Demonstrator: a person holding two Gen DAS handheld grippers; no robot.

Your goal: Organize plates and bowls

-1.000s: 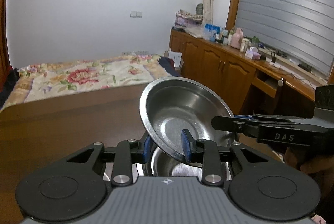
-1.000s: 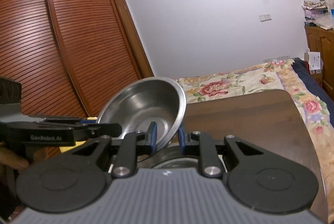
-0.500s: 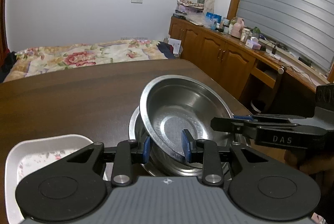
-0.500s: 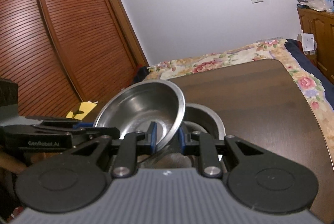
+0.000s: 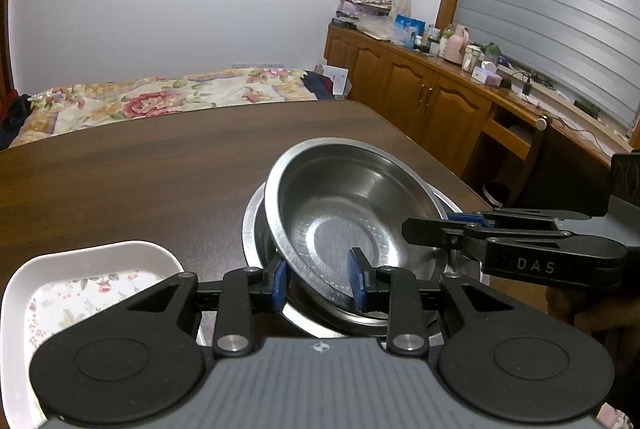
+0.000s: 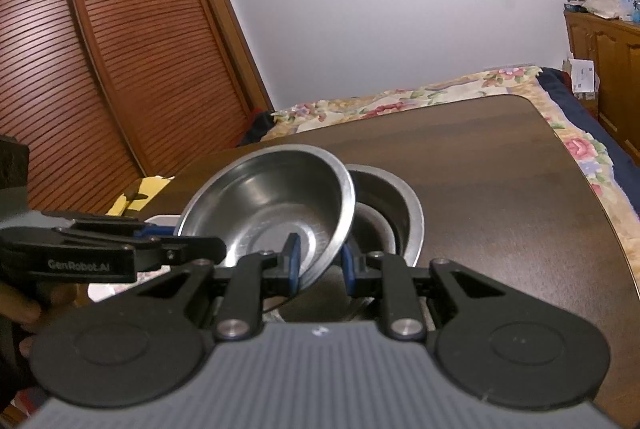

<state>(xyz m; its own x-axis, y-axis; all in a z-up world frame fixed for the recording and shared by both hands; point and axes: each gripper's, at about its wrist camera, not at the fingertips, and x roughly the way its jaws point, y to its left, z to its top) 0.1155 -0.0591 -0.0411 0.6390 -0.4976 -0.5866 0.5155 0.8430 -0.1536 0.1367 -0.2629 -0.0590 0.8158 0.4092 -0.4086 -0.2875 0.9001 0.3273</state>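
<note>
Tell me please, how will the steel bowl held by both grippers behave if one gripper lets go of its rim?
The steel bowl looks thin and polished, so probably light but slippery between the pads. It is tilted over the lower bowl; held only by the left gripper or the right gripper, it would likely pivot and drop in, clattering rather than breaking.

What the two wrist views hide or cut off

The near rim of the tilted round steel bowl (image 5: 352, 213) disappears behind the left gripper (image 5: 320, 283) and its grey ribbed body, so how the blue pads (image 5: 279, 287) meet the rim cannot be fully made out. The lower steel bowl (image 6: 394, 207) beneath is mostly covered; whether the two touch cannot be told. The white floral rectangular plate (image 5: 96, 265) is cut by the left and bottom edges. Small bottles and boxes on the far wooden sideboard (image 5: 436, 91) are too small to identify. The right gripper (image 6: 320, 263) hides the bowl's near edge too.
</note>
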